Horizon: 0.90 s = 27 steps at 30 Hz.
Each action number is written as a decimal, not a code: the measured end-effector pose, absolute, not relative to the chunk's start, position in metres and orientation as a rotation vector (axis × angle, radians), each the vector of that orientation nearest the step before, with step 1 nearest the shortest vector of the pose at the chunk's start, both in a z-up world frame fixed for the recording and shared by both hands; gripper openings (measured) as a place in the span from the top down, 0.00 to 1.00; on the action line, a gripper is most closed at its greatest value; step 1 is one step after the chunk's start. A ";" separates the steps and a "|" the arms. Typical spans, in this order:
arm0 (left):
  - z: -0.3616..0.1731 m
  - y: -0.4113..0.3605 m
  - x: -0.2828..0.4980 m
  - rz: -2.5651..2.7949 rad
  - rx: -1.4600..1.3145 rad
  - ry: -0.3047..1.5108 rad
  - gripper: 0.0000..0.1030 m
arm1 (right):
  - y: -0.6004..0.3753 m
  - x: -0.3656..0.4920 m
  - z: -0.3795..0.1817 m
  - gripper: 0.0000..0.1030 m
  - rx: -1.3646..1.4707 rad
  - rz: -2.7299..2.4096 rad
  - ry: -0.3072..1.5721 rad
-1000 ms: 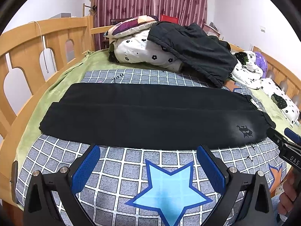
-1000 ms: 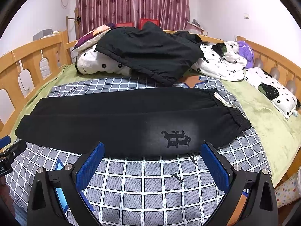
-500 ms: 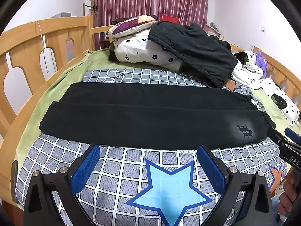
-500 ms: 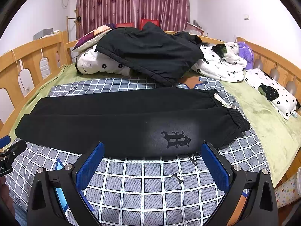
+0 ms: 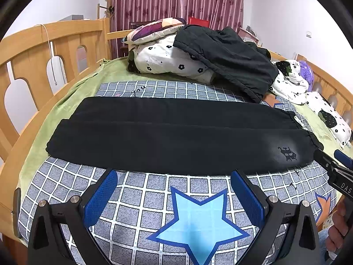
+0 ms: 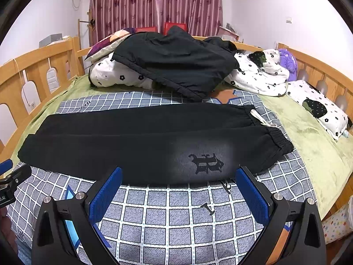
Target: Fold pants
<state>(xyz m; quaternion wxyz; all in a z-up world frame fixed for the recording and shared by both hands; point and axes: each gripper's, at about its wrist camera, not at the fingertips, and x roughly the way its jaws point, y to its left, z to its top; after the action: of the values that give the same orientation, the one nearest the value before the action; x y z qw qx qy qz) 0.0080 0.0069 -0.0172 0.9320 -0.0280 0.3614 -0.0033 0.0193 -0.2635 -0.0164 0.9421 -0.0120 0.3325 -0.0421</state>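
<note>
Left wrist view shows me the black pants (image 5: 176,137) laid lengthwise across the checked bed cover (image 5: 154,198), already halved leg on leg, with the crosswise folds left, while my left gripper (image 5: 174,194) and right gripper (image 6: 178,190) hover with fingers released, grasping nothing.

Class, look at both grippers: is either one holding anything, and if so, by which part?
Nothing is held. The left gripper and right gripper are both open, short of the black pants lying flat on the bed.

Left gripper (image 5: 174,195), right gripper (image 6: 178,193): black frames, blue ribbed pads, silver screws.
</note>
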 end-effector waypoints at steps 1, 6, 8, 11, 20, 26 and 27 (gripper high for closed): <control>-0.017 0.007 0.008 -0.007 -0.057 0.739 0.00 | -0.263 0.019 -0.017 0.02 -0.024 -0.086 0.678; -0.017 0.006 0.008 -0.007 -0.054 0.739 0.00 | -0.263 0.019 -0.016 0.02 -0.024 -0.086 0.679; -0.017 0.006 0.007 -0.009 -0.057 0.739 0.00 | -0.263 0.019 -0.016 0.02 -0.024 -0.086 0.682; -0.015 0.005 0.006 -0.016 -0.070 0.740 0.00 | -0.263 0.018 -0.016 0.02 -0.016 -0.071 0.694; 0.003 0.011 -0.005 -0.054 -0.147 0.760 0.00 | -0.258 0.000 0.003 0.02 -0.027 -0.060 0.619; 0.044 0.019 -0.015 -0.035 -0.095 0.752 0.00 | -0.257 -0.025 0.036 0.02 -0.086 -0.008 0.556; 0.055 0.020 -0.018 -0.040 -0.081 0.752 0.00 | -0.259 -0.029 0.041 0.02 -0.096 -0.007 0.547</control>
<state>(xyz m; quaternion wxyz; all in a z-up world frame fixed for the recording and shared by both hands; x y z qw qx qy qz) -0.0180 0.0203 0.0550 0.9292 -0.0394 0.3671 -0.0194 -0.0286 -0.2591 0.0409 0.9616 -0.0474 0.2702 -0.0034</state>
